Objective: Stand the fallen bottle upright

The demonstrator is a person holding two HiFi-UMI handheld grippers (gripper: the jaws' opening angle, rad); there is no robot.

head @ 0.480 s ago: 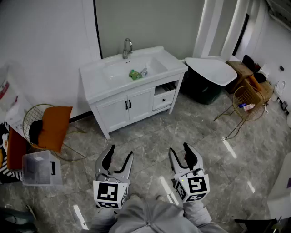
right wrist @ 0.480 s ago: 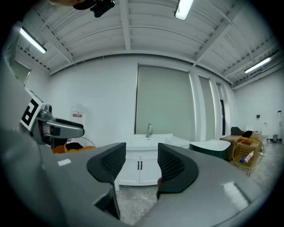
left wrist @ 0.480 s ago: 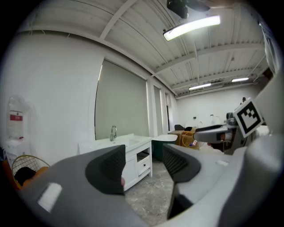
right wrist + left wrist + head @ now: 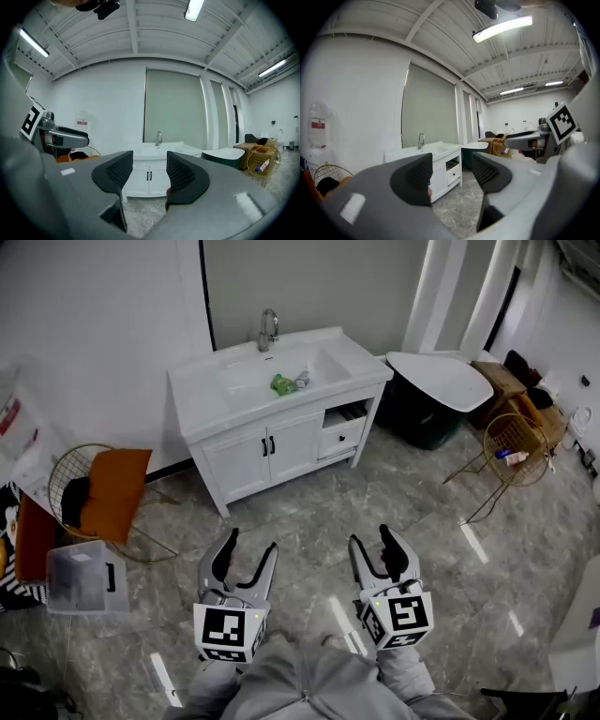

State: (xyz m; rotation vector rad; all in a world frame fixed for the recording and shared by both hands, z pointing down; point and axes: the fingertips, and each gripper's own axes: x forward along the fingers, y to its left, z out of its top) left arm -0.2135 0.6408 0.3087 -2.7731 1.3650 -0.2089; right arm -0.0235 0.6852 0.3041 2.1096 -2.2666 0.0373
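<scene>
A green bottle (image 4: 281, 384) lies on its side in the basin of the white vanity sink (image 4: 234, 395), with a small grey item (image 4: 300, 382) beside it. Both grippers hang low over the floor, far short of the vanity. My left gripper (image 4: 250, 542) points toward the cabinet with its jaws apart and nothing between them; in the left gripper view (image 4: 451, 176) only the floor and cabinet show through the gap. My right gripper (image 4: 371, 538) stands beside it, its jaws a little apart and empty (image 4: 149, 176). The bottle is not visible in either gripper view.
A tap (image 4: 268, 330) stands at the back of the sink. A dark tub with a white lid (image 4: 436, 399) sits right of the vanity, a wire basket (image 4: 514, 450) further right. At left are a wire chair with an orange cushion (image 4: 108, 493) and a clear plastic box (image 4: 82, 577).
The head view has shifted slightly, so the vanity sits a little to the right in the picture. Both grippers keep the same pose and the same gaps.
</scene>
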